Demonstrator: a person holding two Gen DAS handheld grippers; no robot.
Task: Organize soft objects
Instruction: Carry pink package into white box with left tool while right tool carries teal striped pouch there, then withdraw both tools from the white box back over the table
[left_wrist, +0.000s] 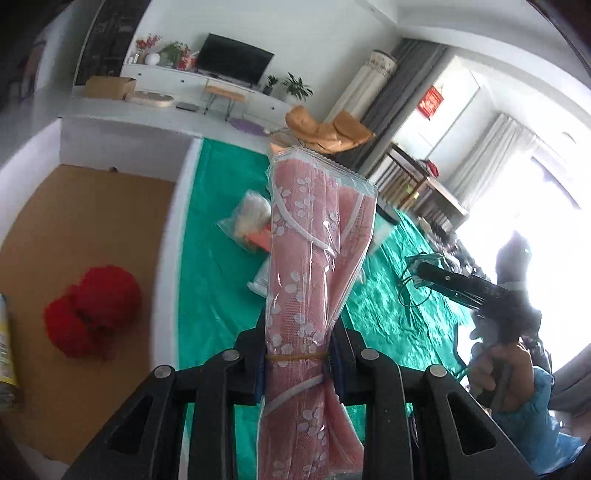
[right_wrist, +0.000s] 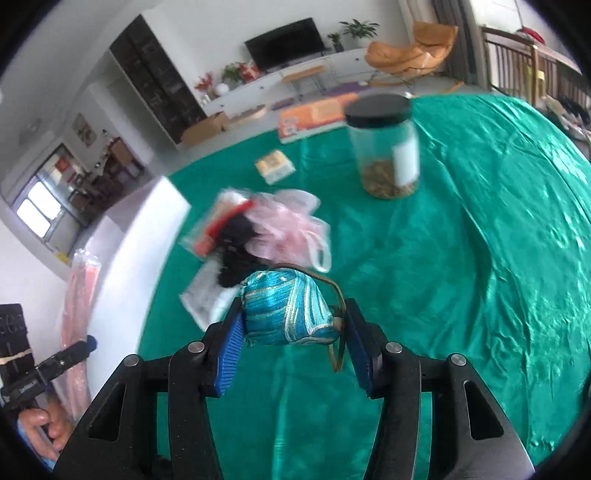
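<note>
My left gripper (left_wrist: 299, 354) is shut on a pink flower-print cloth roll (left_wrist: 314, 251) sealed in clear plastic, which stands up between the jaws above the green tablecloth (left_wrist: 221, 280). The same roll (right_wrist: 79, 291) and the left gripper (right_wrist: 74, 350) show at the left edge of the right wrist view. My right gripper (right_wrist: 293, 343) is shut on a teal embroidered pouch (right_wrist: 288, 314) with a brown cord, held above the cloth (right_wrist: 461, 258). In the left wrist view the right gripper (left_wrist: 424, 269) appears at the right, held by a hand in a blue sleeve.
A white box (left_wrist: 173, 221) with a cardboard floor holds a red fluffy ball (left_wrist: 92, 310). On the cloth lie pink mesh and black fluff (right_wrist: 273, 229), bagged items (left_wrist: 247, 221), a small packet (right_wrist: 275, 166), an orange box (right_wrist: 314, 118) and a black-lidded jar (right_wrist: 384, 147).
</note>
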